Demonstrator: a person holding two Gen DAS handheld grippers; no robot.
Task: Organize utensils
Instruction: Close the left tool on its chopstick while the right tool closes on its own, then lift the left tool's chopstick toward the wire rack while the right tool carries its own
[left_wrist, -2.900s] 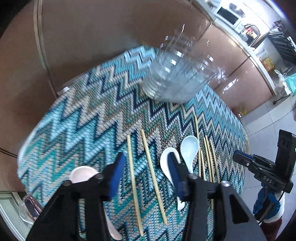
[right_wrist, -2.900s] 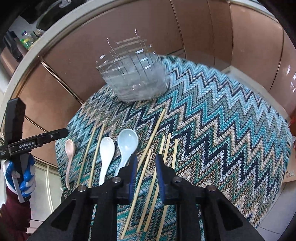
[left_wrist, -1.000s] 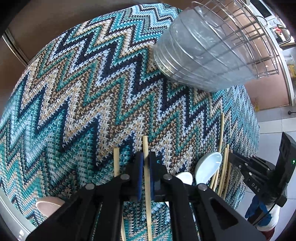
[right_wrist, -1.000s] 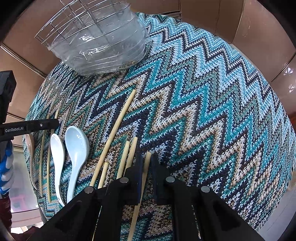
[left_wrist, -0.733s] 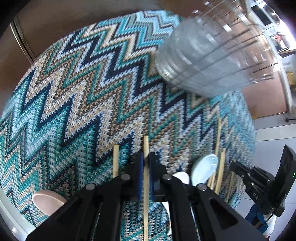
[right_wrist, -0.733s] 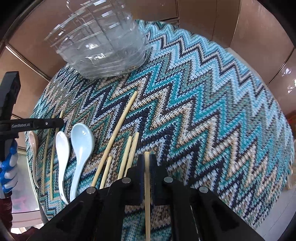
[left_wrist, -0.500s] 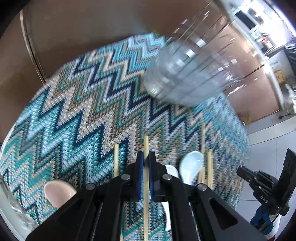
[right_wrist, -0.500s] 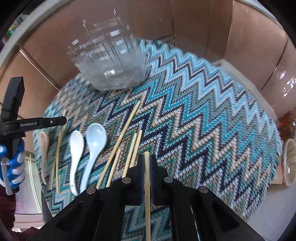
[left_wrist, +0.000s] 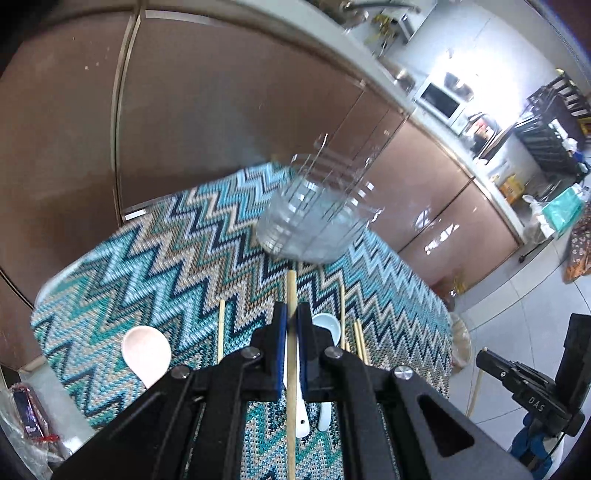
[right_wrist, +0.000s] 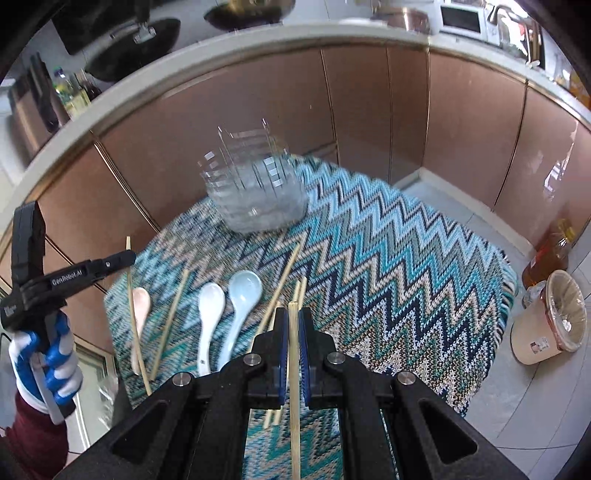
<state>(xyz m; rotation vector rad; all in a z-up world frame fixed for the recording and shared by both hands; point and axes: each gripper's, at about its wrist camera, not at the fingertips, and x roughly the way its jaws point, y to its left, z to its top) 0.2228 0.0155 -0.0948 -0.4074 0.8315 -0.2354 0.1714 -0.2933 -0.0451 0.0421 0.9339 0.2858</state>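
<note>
My left gripper (left_wrist: 291, 314) is shut on a bamboo chopstick (left_wrist: 291, 291) and holds it above the zigzag cloth (left_wrist: 177, 258). It also shows in the right wrist view (right_wrist: 127, 260) with its chopstick (right_wrist: 135, 325). My right gripper (right_wrist: 293, 319) is shut on another chopstick (right_wrist: 294, 369), lifted off the cloth. A wire utensil basket lined with clear plastic (left_wrist: 317, 218) (right_wrist: 255, 192) stands at the far side. A pink spoon (left_wrist: 146, 354), a white spoon (right_wrist: 208, 314), a pale blue spoon (right_wrist: 240, 295) and several chopsticks (right_wrist: 286, 273) lie on the cloth.
Brown glossy cabinet doors (right_wrist: 258, 103) run behind the table. A pink waste bin (right_wrist: 550, 317) stands on the floor to the right. A bottle of amber liquid (right_wrist: 548, 256) stands near it. The table's right edge (left_wrist: 448, 325) drops to tiled floor.
Both grippers have risen and pulled back from the cloth, each carrying its chopstick. The basket now looks farther away in both views.
</note>
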